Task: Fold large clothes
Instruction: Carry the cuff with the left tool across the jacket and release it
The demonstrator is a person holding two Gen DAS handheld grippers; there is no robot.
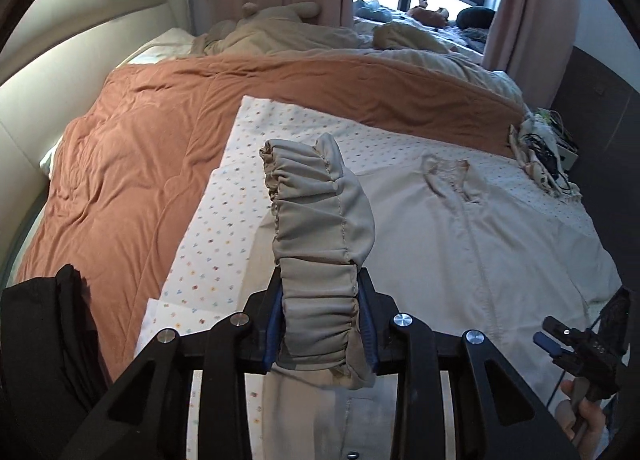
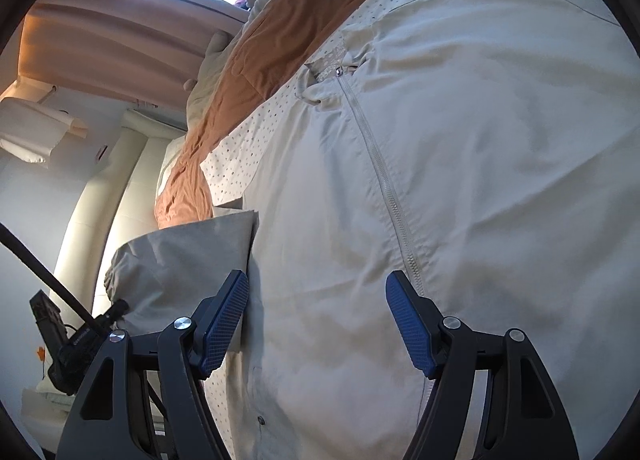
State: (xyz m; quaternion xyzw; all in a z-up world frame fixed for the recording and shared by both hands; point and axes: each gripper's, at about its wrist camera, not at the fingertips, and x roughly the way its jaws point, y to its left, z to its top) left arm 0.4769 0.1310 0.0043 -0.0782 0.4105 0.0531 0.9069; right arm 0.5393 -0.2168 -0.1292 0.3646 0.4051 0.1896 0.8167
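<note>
bed point(image 1: 132, 164) | one beige jacket point(image 2: 480, 180) | left claw point(image 1: 322, 324) grips cuff point(image 1: 316, 220)

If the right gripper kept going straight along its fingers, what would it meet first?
Most likely the beige jacket: the open right gripper points straight at its front panel, just left of the zipper. Nothing shows between the fingers and the cloth, though depth is hard to judge.

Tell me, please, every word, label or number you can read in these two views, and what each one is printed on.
None can be read for certain.
Pale lettering on the left gripper's black body, right wrist view: too blurred to read.
Faint marks on the right gripper's black body, left wrist view: too small to read.
Jacket, zipper, dotted sheet: no print visible.
</note>
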